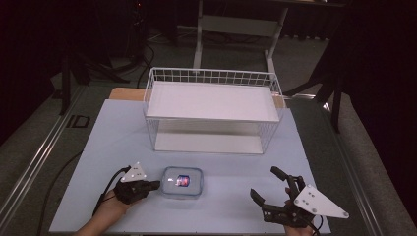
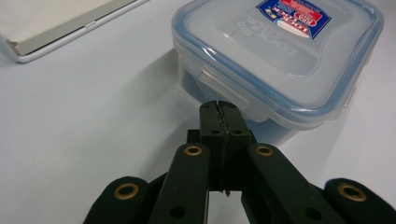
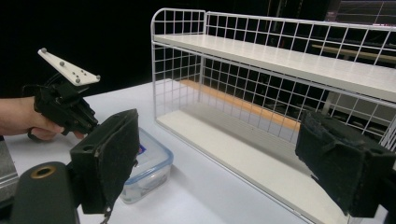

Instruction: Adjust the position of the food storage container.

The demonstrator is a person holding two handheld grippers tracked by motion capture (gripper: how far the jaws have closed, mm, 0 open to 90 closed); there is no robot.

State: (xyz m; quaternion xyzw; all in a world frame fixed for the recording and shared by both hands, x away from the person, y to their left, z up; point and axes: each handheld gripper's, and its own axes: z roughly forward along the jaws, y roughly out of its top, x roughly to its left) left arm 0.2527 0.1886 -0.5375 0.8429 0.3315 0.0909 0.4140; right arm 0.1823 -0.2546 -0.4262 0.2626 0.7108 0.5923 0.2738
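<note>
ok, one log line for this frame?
left tongs: shut, tips at box latch | right tongs: open, empty | rack: empty | box: lidded, on table

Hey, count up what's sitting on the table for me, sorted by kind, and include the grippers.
Wire shelf racks: 1, the white wire rack
Lidded plastic food containers: 1, the clear container with blue-sealed lid
Handheld grippers: 2, the left gripper shut, the right gripper open
Total: 4
</note>
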